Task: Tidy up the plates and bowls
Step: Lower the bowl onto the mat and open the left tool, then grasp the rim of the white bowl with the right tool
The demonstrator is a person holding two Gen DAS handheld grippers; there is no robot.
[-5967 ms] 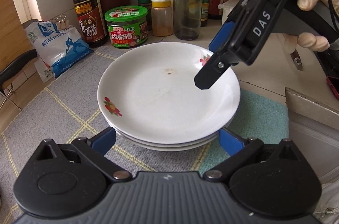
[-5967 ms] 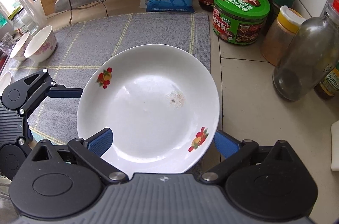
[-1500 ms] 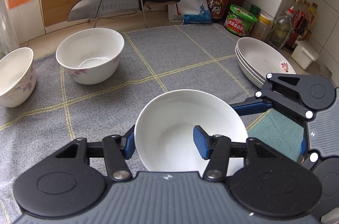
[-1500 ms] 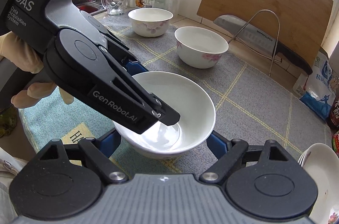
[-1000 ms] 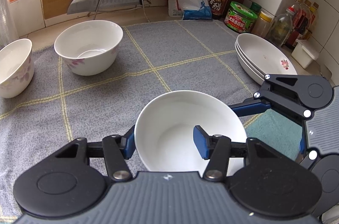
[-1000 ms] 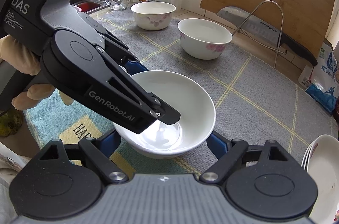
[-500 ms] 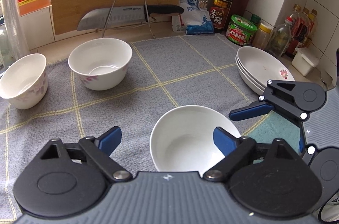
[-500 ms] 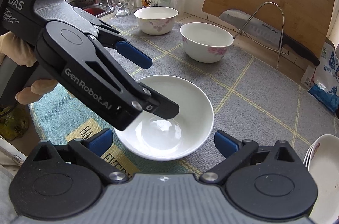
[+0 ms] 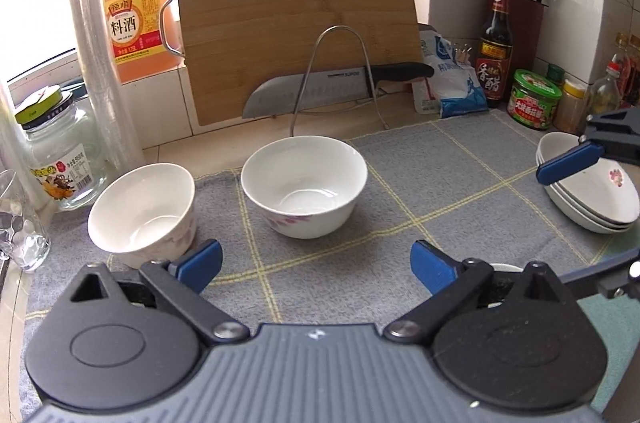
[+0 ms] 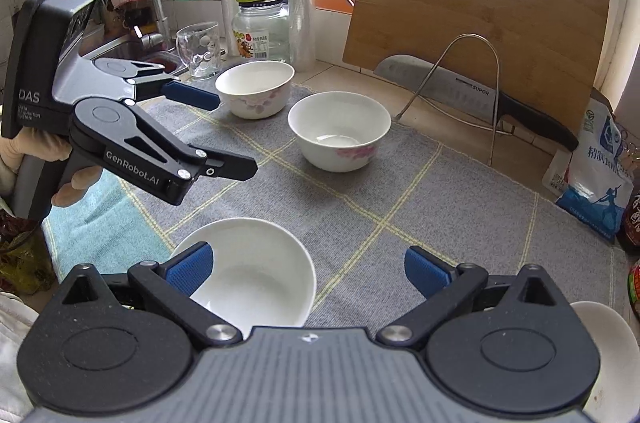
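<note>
A plain white bowl (image 10: pixel 256 263) sits on the grey mat (image 10: pixel 440 207) near its front edge, free of both grippers. My right gripper (image 10: pixel 308 265) hovers open just above it, the left pad over its rim. My left gripper (image 9: pixel 316 261) is lifted clear, its jaws opening with nothing between them; it faces two flowered bowls, one mid-mat (image 9: pixel 304 183) and one further left (image 9: pixel 142 207). A stack of white plates (image 9: pixel 592 199) rests at the mat's right edge. A person's gloved hand (image 10: pixel 76 179) holds the left gripper (image 10: pixel 234 135).
Behind the mat a cutting board (image 9: pixel 292 23) leans on the wall, with a knife (image 9: pixel 320 87) on a wire rack. A glass jar (image 9: pixel 56 151) and a glass mug (image 10: pixel 200 49) stand at the left. Sauce bottles and jars (image 9: pixel 534 99) crowd the back right.
Both grippers opened and let go of the plain bowl, which now sits on the mat. Both then rose and pulled back, and the left one tilted up toward the far bowls.
</note>
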